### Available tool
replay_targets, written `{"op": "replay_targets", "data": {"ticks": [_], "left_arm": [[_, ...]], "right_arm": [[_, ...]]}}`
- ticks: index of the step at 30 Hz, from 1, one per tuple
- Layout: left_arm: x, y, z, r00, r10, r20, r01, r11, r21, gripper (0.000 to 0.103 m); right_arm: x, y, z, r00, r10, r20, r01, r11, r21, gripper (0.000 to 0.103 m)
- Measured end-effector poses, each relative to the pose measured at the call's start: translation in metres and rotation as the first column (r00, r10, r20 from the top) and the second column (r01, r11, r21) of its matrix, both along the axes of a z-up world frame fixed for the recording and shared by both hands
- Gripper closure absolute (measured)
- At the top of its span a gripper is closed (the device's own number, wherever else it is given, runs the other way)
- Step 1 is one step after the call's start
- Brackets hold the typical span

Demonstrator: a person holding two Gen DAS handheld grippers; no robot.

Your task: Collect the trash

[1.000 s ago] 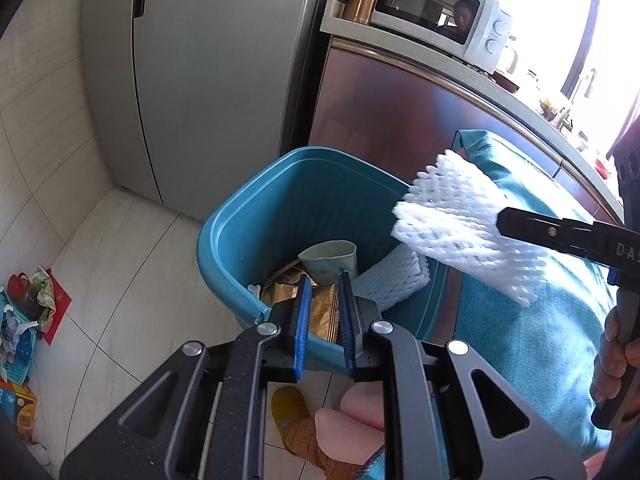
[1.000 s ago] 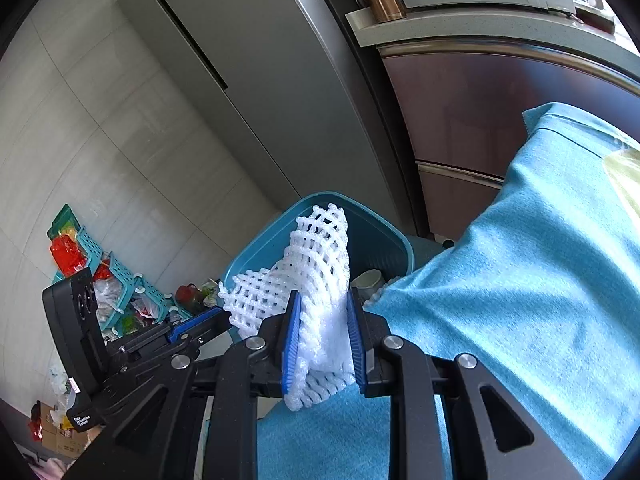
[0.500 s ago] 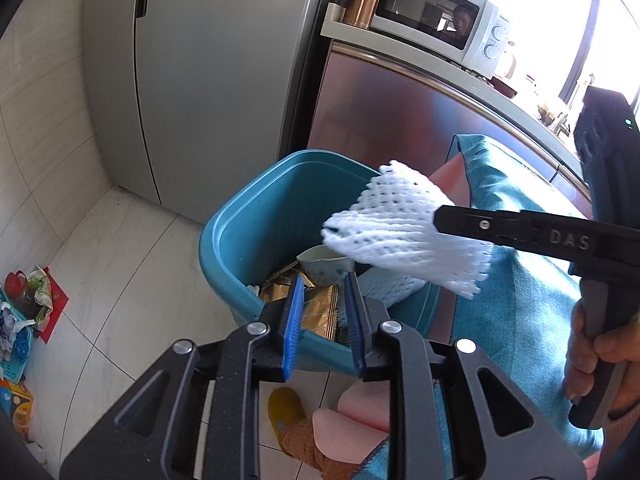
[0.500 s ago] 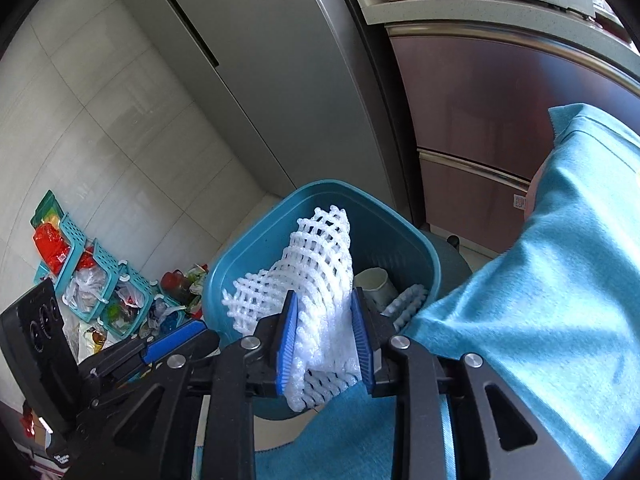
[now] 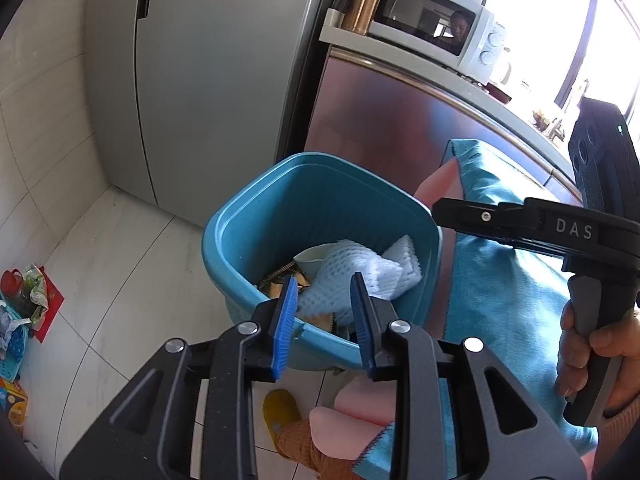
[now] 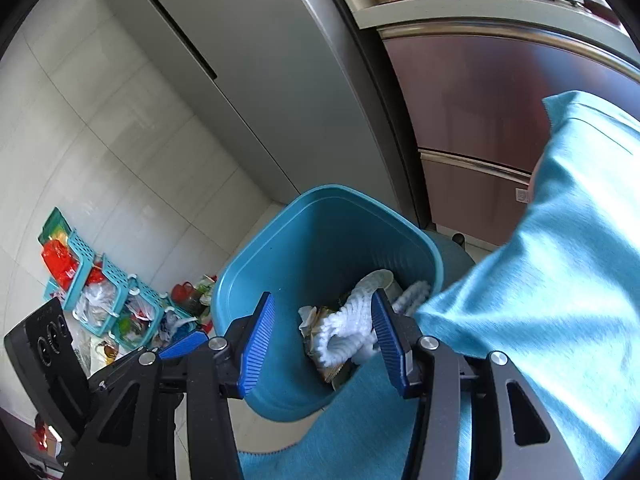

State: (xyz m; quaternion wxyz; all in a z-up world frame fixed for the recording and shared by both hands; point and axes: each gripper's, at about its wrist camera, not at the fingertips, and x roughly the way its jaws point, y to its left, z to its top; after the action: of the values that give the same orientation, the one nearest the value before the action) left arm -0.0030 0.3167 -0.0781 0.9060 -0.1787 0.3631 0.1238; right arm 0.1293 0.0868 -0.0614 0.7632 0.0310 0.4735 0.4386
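White foam-net fruit sleeve (image 6: 346,330) lay inside the teal plastic bin (image 6: 256,264) atop other trash. Right gripper (image 6: 322,346) and left gripper (image 5: 324,322) hung above, jaws widening, both empty. Springy foam might rebound over the rim.

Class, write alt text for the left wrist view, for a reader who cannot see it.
White foam netting lies inside a blue trash bin with a cup and wrappers. The left gripper hovers at the near rim, jaws opening with nothing between them; the right gripper reaches in from the right, above a teal cloth.
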Motion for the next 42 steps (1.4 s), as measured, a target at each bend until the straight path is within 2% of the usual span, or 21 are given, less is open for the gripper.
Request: {"op": "replay_targets", "data": {"ticks": [4,9,13,16,18,20,25,29,36,42], "left_arm": [[-0.007,-0.009,0.011,0.998,-0.031,0.046,0.031,1.000,0.002,0.064],[-0.017,-0.029,0.030,0.988,-0.095,0.121,0.094,0.995,0.016,0.049],[-0.023,-0.054,0.048,0.970,-0.151,0.188,0.144,0.988,0.052,0.026],[-0.028,-0.076,0.061,0.953,-0.175,0.247,0.159,0.984,0.084,0.005],[-0.028,-0.093,0.067,0.942,-0.198,0.271,0.175,0.979,0.108,0.005],[-0.027,-0.108,0.073,0.932,-0.213,0.292,0.181,0.974,0.134,0.005],[-0.025,-0.148,0.086,0.908,-0.254,0.334,0.201,0.962,0.184,0.005],[-0.025,-0.178,0.092,0.891,-0.278,0.358,0.206,0.952,0.225,0.005],[-0.027,-0.217,0.100,0.865,-0.314,0.391,0.225,0.940,0.258,0.005],[-0.035,-0.237,0.104,0.846,-0.332,0.418,0.220,0.930,0.293,0.005]], "right_arm": [[-0.009,-0.027,0.010,0.999,-0.021,0.026,0.019,0.999,0.040,0.052],[-0.034,-0.071,0.033,0.990,-0.066,0.126,0.056,0.995,0.084,0.039],[-0.058,-0.111,0.054,0.962,-0.136,0.235,0.113,0.988,0.109,0.029],[-0.077,-0.143,0.066,0.926,-0.213,0.312,0.180,0.975,0.130,0.018],[-0.089,-0.166,0.070,0.890,-0.271,0.367,0.235,0.962,0.140,0.010],[-0.103,-0.185,0.074,0.846,-0.335,0.414,0.299,0.942,0.151,0.007],[-0.128,-0.229,0.078,0.737,-0.445,0.509,0.421,0.891,0.169,0.007],[-0.143,-0.258,0.078,0.659,-0.513,0.550,0.503,0.844,0.185,0.007],[-0.160,-0.294,0.079,0.559,-0.585,0.588,0.593,0.777,0.211,0.007],[-0.176,-0.307,0.076,0.503,-0.609,0.613,0.629,0.745,0.223,0.007]]}}
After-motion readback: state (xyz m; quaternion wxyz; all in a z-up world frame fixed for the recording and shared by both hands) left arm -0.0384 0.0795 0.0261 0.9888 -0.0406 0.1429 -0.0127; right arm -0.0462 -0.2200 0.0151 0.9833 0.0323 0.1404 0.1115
